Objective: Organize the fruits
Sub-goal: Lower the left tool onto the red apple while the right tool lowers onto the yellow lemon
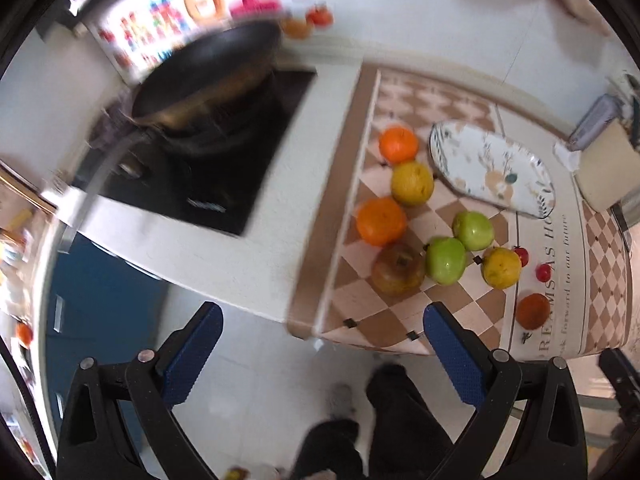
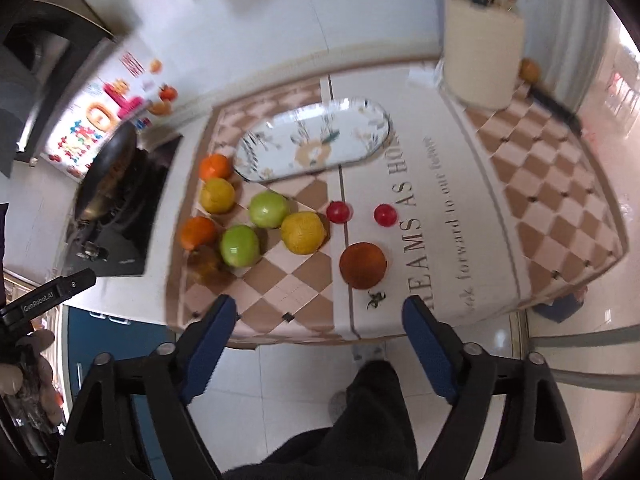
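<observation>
Several fruits lie on the checkered mat (image 2: pixel 304 284): two oranges (image 2: pixel 215 167) (image 2: pixel 198 233), two yellow fruits (image 2: pixel 217 195) (image 2: pixel 303 232), two green apples (image 2: pixel 269 209) (image 2: pixel 239 245), a brownish apple (image 2: pixel 205 264), two small red fruits (image 2: pixel 339 212) (image 2: pixel 385 215) and a dark orange fruit (image 2: pixel 363 265). An oval floral plate (image 2: pixel 312 145) lies empty behind them; it also shows in the left wrist view (image 1: pixel 492 168). My left gripper (image 1: pixel 320 320) is open and empty, above the counter's front edge. My right gripper (image 2: pixel 318 316) is open and empty, near the front edge just before the dark orange fruit.
A black pan (image 1: pixel 208 76) sits on the stove (image 1: pixel 208 168) left of the mat. A cream utensil holder (image 2: pixel 482 60) stands at the back right. The person's dark trousers (image 2: pixel 360 420) and the tiled floor are below the counter edge. Blue cabinet fronts (image 1: pixel 100 300) are under the stove.
</observation>
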